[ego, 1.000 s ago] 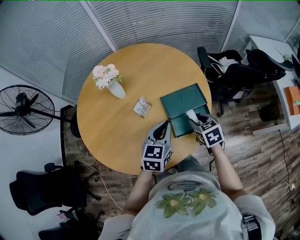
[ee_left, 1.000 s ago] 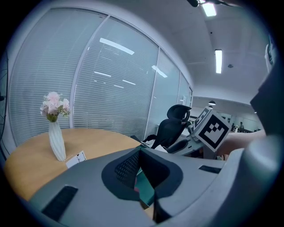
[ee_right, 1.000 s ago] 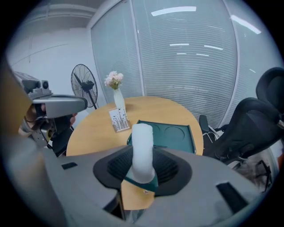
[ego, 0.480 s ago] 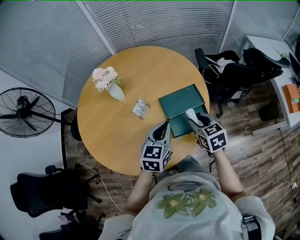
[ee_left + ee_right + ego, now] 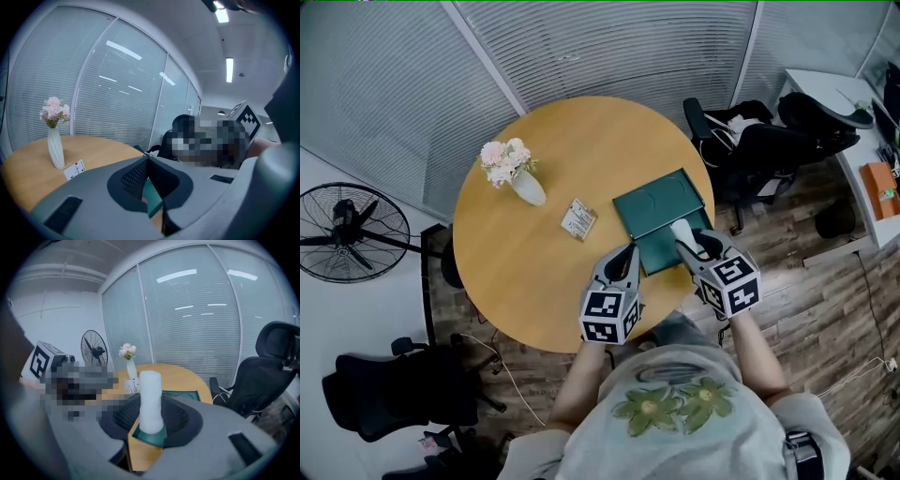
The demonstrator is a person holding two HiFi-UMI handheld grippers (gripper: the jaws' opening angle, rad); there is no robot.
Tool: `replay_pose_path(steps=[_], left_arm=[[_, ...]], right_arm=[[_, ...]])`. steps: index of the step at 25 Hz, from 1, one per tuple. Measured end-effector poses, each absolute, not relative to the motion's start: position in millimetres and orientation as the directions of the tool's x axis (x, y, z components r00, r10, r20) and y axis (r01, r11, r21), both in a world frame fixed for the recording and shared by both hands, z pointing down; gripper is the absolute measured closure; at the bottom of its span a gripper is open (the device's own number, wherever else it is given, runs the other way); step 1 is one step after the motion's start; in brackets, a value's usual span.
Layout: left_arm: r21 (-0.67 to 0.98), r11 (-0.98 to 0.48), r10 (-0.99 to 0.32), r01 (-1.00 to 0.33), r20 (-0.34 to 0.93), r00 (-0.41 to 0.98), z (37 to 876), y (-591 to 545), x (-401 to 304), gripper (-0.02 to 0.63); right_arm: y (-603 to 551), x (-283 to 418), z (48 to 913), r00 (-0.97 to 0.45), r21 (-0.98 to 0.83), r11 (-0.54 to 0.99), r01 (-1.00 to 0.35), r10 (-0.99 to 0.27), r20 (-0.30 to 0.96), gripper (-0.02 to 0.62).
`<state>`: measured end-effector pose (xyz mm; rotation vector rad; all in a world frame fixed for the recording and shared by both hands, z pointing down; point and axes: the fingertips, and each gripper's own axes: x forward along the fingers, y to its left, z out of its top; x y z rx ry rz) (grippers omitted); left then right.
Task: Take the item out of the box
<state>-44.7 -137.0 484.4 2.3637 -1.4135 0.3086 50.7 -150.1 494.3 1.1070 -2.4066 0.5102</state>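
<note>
White and shaped like a cylinder, the item stood upright between the jaws of your right gripper. The two dark pads pressed on its lower half from both sides, so the jaws stayed moderately apart, as wide as the item itself. Its lower end hung over the open part of the green box. I could not tell if it touched the bottom there.

In the head view the item was over the near right part of the box, close to the table edge on your side. The flat green lid, with a round mark on it, lay just behind the open part.

Your left gripper was just beside the left side of the box. In the left gripper view its jaws were together and gripped nothing; only a strip of the green box showed behind them.

The box rested on a round wooden table. A small white packet lay near the left of the lid, and further left stood a white vase with pink flowers. A black fan stood on the floor at the left, and a black office chair at the right.
</note>
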Motion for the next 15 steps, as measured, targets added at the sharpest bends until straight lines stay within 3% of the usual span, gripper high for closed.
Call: replay_pose_path(steps=[15], left_arm=[[0.206,-0.455,-0.797,-0.866,0.339,0.500,473,-134,-40,0.611]], right_arm=[[-132,46,451,-0.619,-0.129,0.625,-0.770,-0.685,0.384,0.456]])
